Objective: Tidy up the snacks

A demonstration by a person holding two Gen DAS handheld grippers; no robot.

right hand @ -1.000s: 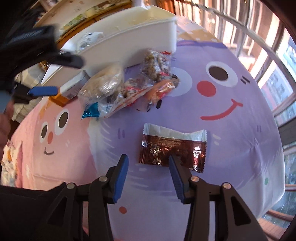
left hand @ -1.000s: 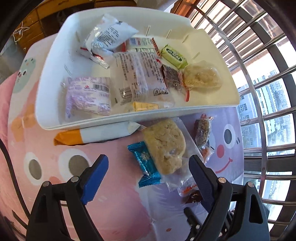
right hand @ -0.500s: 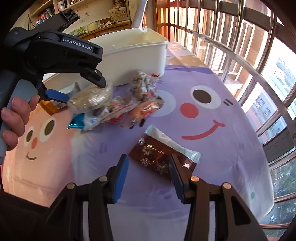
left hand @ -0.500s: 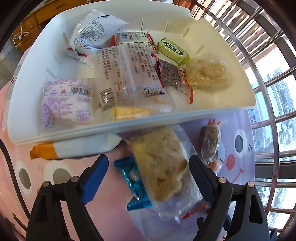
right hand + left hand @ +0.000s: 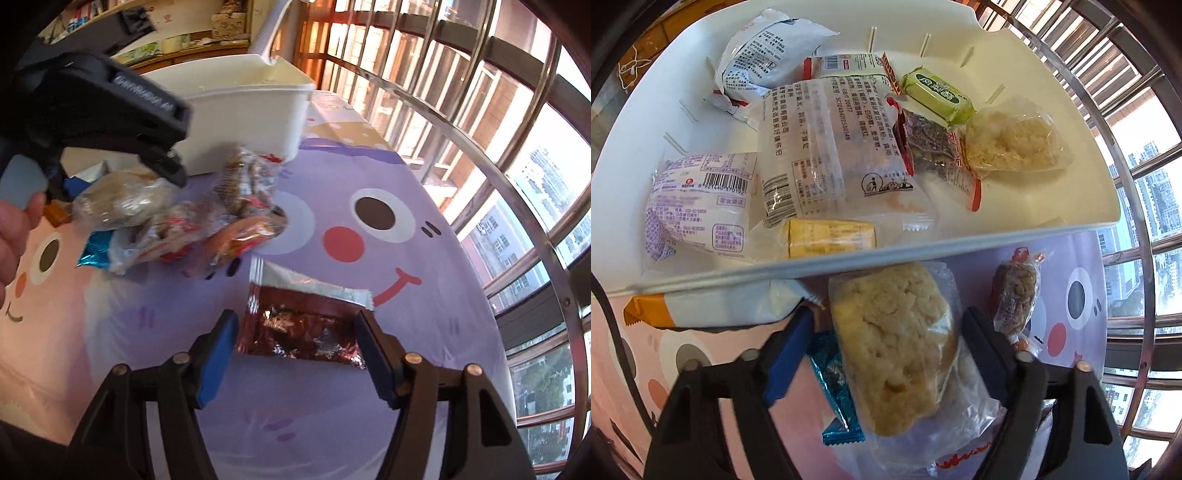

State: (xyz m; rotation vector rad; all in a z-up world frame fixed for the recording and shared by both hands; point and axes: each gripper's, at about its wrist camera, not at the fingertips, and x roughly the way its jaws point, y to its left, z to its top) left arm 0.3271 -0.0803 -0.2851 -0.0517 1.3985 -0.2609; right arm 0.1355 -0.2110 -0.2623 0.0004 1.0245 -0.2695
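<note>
Two grippers at work: my left gripper (image 5: pixel 886 328) has been closing around the rice cake (image 5: pixel 894 347), not visibly pinching; my right gripper (image 5: pixel 295 332), just widened, straddles the foil packet (image 5: pixel 299 328), released.

The left gripper (image 5: pixel 886 328) straddled a clear-wrapped rice cake (image 5: pixel 897 347) just outside the white tray (image 5: pixel 849 258), its jaws having just been closing. A blue wrapper (image 5: pixel 831 391) lay beside it. Packaged snacks (image 5: pixel 827 147) filled the tray.
</note>
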